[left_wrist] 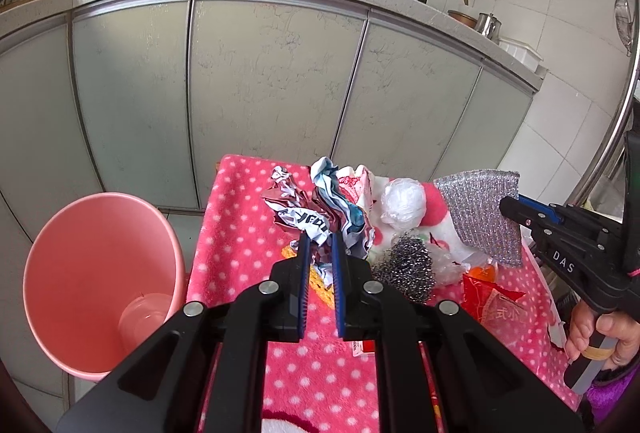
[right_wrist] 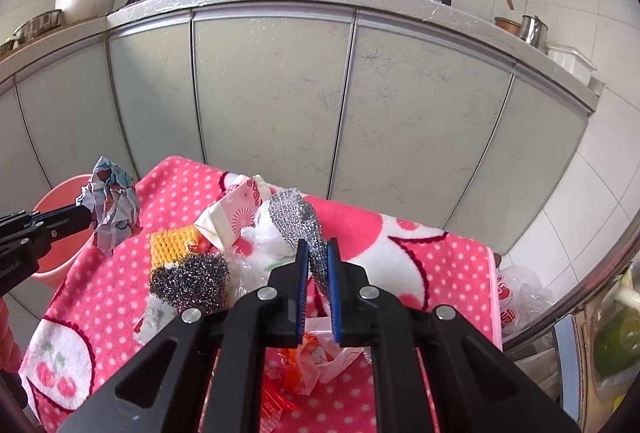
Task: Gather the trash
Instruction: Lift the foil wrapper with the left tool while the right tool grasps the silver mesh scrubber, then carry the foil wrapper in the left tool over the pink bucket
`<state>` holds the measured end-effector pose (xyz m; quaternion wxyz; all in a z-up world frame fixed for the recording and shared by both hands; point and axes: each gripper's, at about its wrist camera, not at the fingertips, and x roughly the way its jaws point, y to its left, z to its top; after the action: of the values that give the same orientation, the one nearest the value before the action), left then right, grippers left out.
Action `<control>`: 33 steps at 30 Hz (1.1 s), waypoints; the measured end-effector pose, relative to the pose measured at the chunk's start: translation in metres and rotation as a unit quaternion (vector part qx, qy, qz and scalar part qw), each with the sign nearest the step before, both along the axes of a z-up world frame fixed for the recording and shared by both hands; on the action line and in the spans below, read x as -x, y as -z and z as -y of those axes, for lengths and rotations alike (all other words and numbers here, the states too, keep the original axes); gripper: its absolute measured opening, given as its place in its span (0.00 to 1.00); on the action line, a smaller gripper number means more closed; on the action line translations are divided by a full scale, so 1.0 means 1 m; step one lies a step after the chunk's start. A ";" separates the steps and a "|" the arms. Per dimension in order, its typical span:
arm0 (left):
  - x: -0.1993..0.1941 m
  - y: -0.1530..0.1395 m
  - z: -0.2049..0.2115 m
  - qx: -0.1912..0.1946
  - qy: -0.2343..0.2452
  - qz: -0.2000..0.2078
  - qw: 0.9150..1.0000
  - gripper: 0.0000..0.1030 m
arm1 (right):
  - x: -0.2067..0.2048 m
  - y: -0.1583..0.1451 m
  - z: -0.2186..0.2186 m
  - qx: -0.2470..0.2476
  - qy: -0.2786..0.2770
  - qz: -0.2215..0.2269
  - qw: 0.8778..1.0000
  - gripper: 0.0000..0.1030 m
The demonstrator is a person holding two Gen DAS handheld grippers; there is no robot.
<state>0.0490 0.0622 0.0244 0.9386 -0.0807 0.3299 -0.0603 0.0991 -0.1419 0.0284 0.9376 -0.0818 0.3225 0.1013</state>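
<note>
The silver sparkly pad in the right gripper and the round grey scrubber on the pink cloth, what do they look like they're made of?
The flat silver sparkly pad, pinched in the right hand-held gripper, looks like metallic-thread fabric, probably over sponge: it glitters and shows a woven grid. The round grey scrubber looks like steel wool: tangled, shiny wire coils. The pink polka-dot cloth looks like plush fleece.

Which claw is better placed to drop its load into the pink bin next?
Left, probably. The left claw, shut on the crumpled wrapper, sits beside the pink bin. The right claw holds the silver scouring pad over the far side of the table.
</note>
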 end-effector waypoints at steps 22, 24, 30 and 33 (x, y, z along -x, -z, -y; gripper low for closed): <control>0.036 -0.035 0.003 -0.007 0.006 0.060 0.998 0.09 | 0.038 -0.041 -0.003 -0.003 0.004 0.056 0.998 0.08; 0.040 -0.038 0.001 -0.007 0.005 0.066 0.998 0.09 | 0.041 -0.046 -0.006 -0.003 0.003 0.062 0.998 0.08; 0.051 -0.048 -0.011 -0.005 0.000 0.084 0.996 0.09 | 0.048 -0.060 -0.020 -0.012 -0.013 0.074 0.997 0.06; 0.056 -0.052 -0.021 -0.002 -0.009 0.092 0.996 0.09 | 0.049 -0.066 -0.031 -0.013 -0.026 0.076 0.997 0.06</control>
<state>-0.0070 0.0828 0.0764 0.9656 -0.0758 0.2418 -0.0582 0.0496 -0.1105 0.0945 0.9575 -0.0855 0.2463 0.1233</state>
